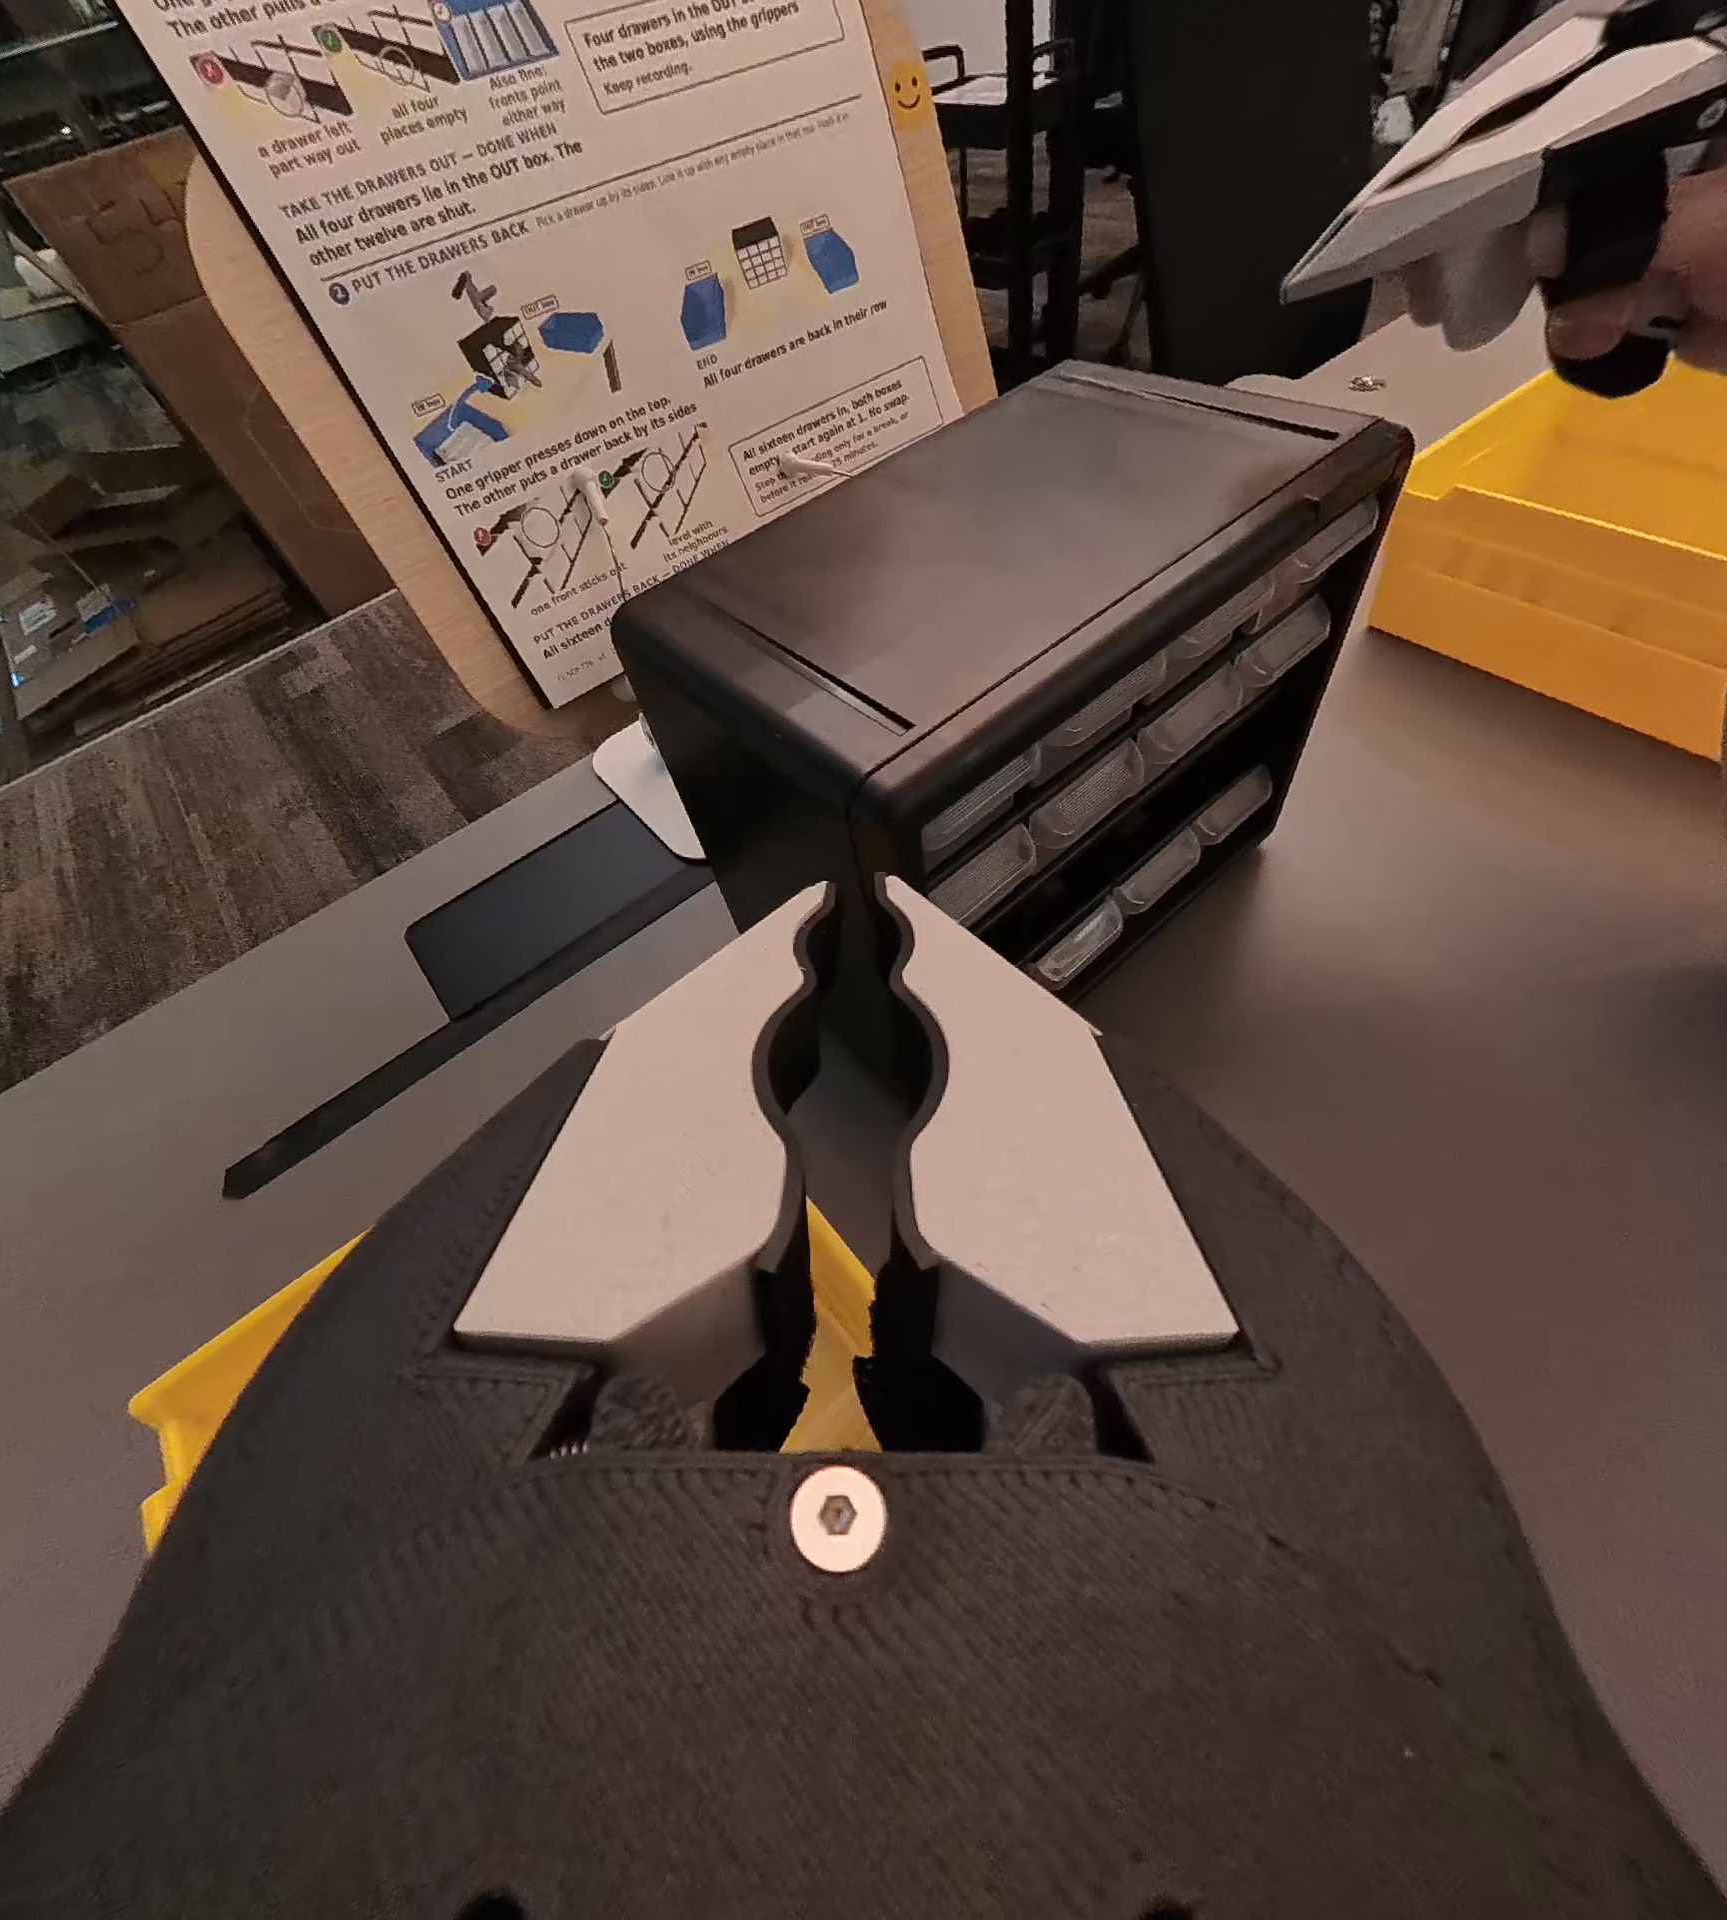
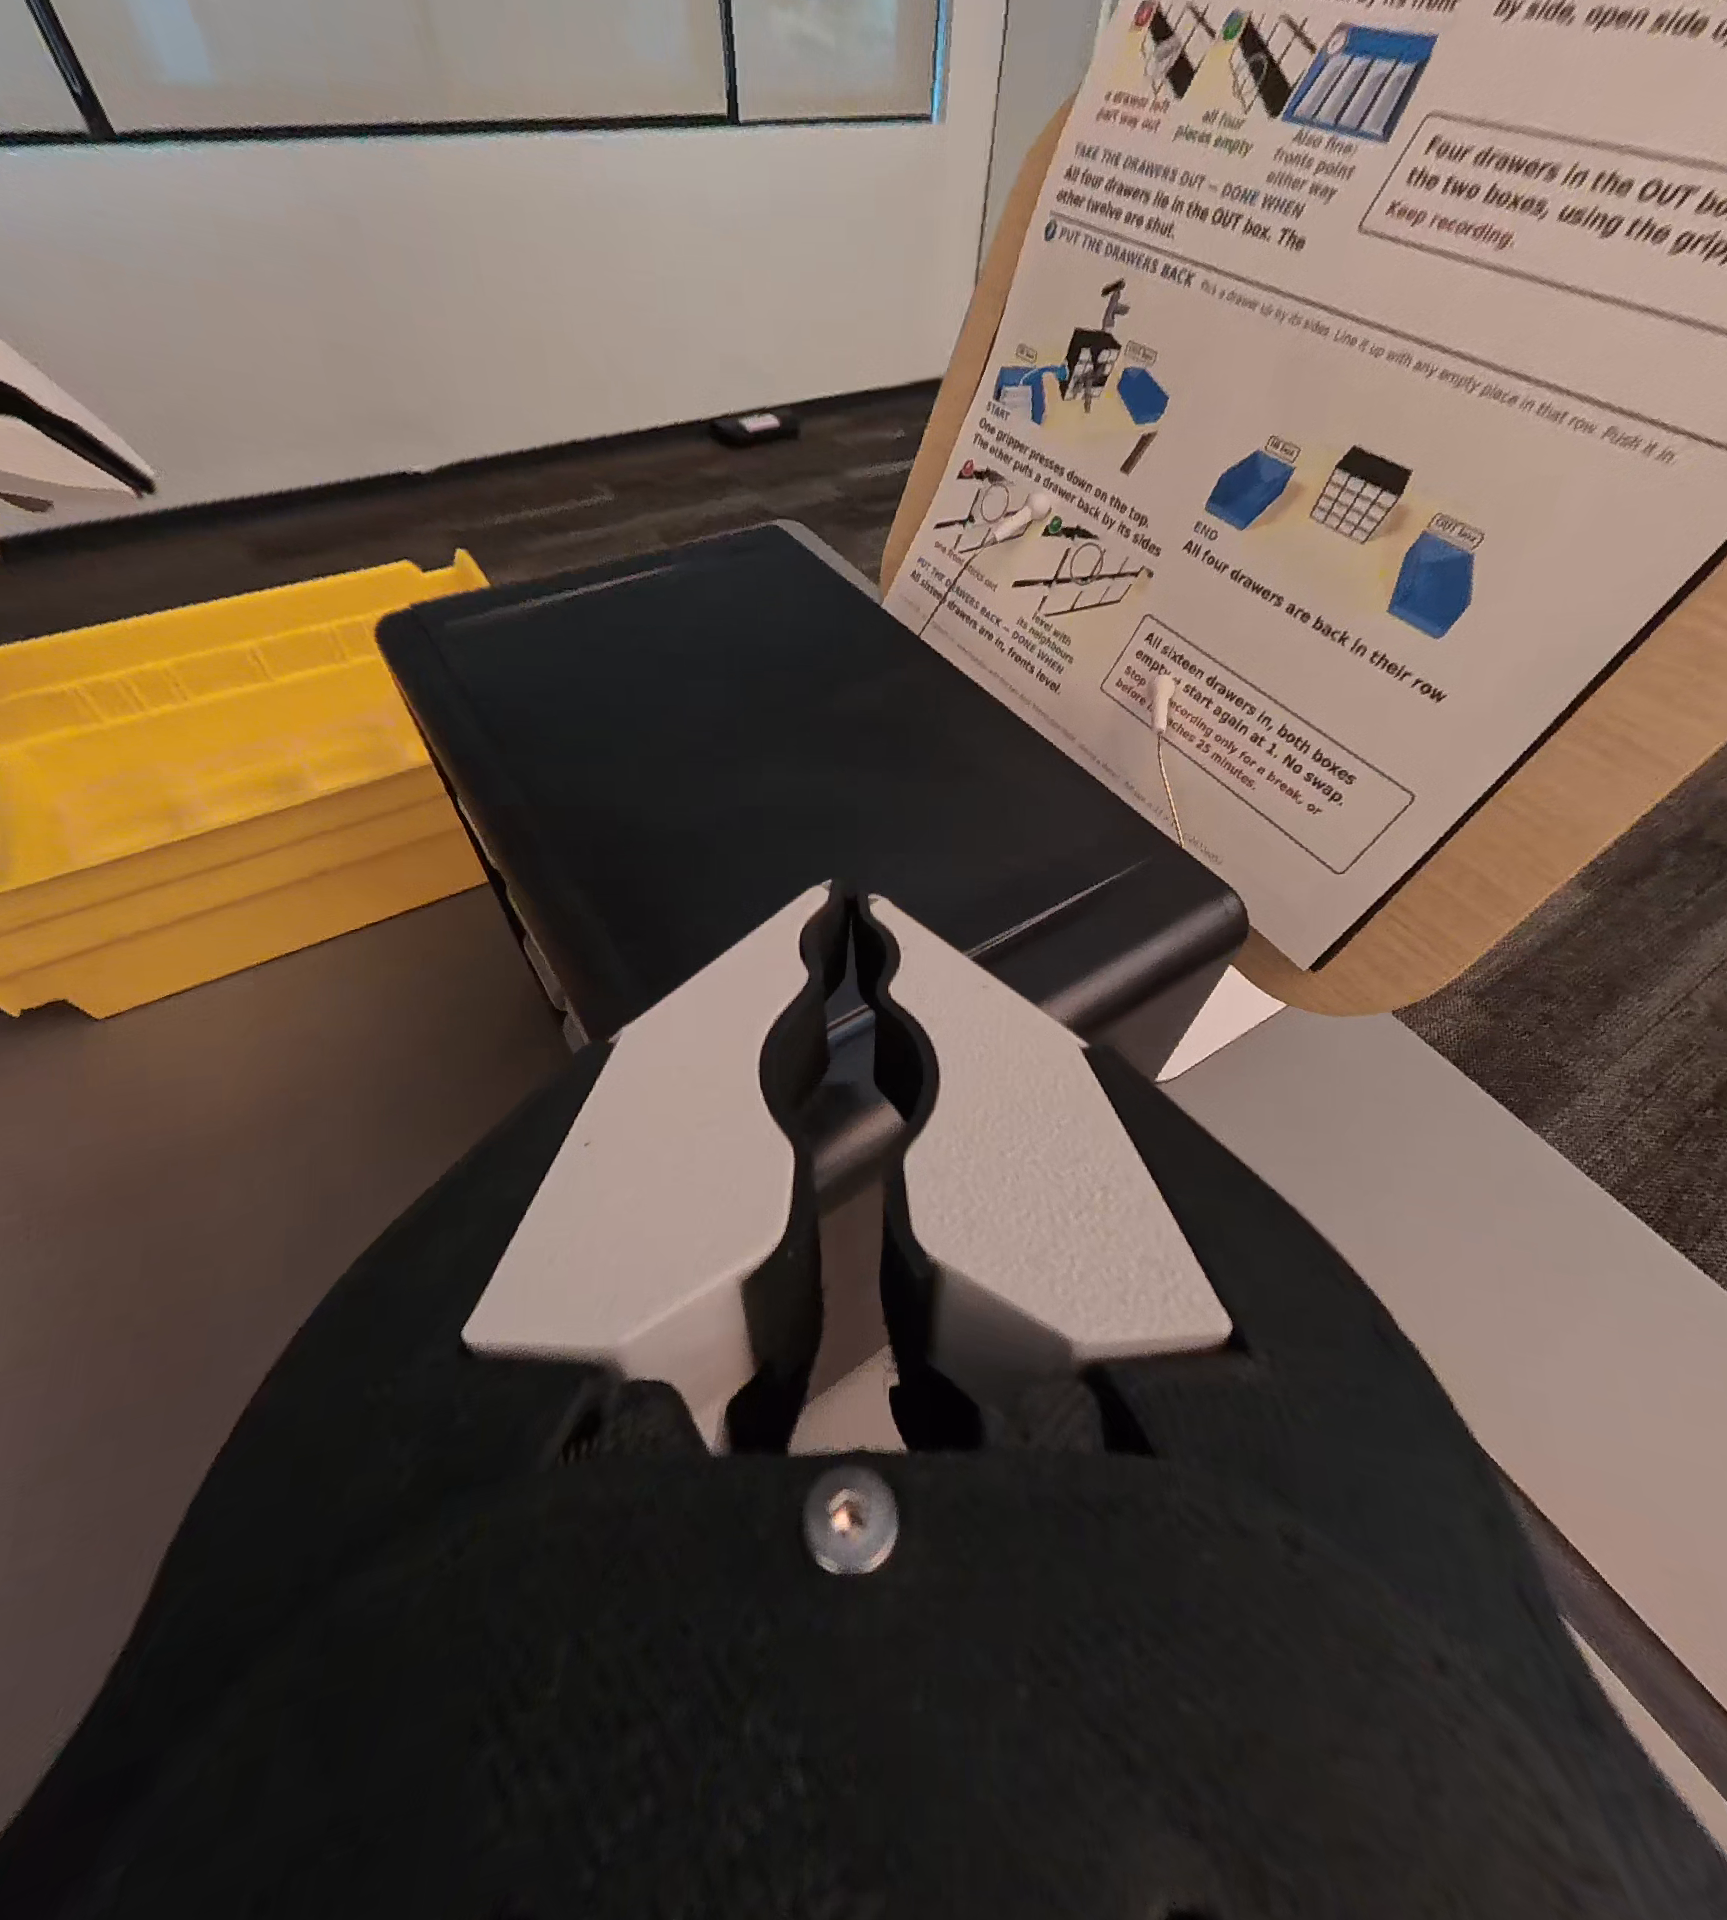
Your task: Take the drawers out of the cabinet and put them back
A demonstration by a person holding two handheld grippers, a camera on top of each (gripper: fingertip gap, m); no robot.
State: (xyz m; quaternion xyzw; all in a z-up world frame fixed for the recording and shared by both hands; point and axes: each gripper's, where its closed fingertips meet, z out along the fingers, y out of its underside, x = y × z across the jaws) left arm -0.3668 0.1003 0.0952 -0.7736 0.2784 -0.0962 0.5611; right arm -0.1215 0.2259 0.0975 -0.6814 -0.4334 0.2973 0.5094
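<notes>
A black drawer cabinet (image 1: 1015,644) stands on a grey table (image 1: 1410,1143). Only the left wrist view shows its front: clear drawers (image 1: 1087,800) in rows, with dark gaps in the lower rows. The left gripper (image 1: 854,894) holds nothing, jaws narrowly parted, a yellow bin (image 1: 215,1413) beneath it at 7 o'clock. The right gripper (image 2: 851,902) is nearly closed and empty, above the cabinet's top. A second yellow bin (image 2: 184,769) sits at 10 o'clock, an instruction poster (image 2: 1358,468) at 1 o'clock.

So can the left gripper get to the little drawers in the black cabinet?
Probably yes. The left gripper hangs near the cabinet corner with nothing between them, and the drawers face the bare table. It would need to swing round to that front.
</notes>
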